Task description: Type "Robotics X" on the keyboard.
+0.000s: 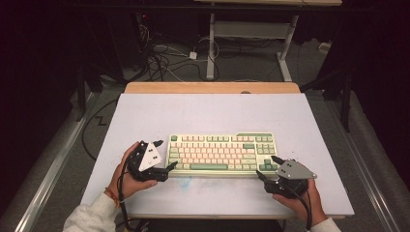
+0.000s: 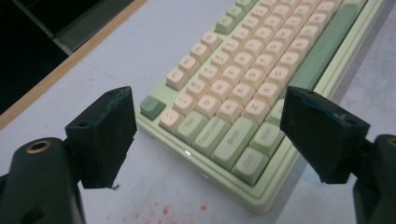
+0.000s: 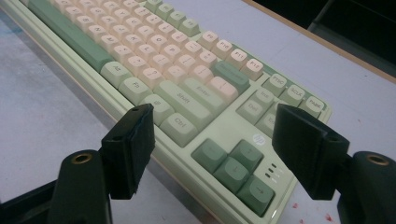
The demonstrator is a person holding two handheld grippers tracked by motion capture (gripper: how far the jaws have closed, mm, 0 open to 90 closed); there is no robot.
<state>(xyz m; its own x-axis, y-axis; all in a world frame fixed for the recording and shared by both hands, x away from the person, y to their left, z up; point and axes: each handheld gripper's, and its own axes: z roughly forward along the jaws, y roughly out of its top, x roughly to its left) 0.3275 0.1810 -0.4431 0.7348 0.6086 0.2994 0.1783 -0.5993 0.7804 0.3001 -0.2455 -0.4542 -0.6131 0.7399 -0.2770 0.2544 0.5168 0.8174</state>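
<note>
Two hand-held grippers, one at each end of the green-and-cream keyboard sitting mid-tabletop. Left hand-held gripper spread wide around the near left corner, nothing pinched. Right hand-held gripper also spread, straddling the arrow-key corner.

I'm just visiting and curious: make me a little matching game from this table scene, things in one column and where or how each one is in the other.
Things:
1. keyboard
2. left gripper
3. right gripper
4. red specks

Places or states:
A. jaws open around the corner with the arrow keys
B. scattered on the white tabletop near the Ctrl corner
C. lies flat in the middle of the table, pale green
D. jaws open at the end with the Ctrl key

Pairs: 1-C, 2-D, 3-A, 4-B
</note>
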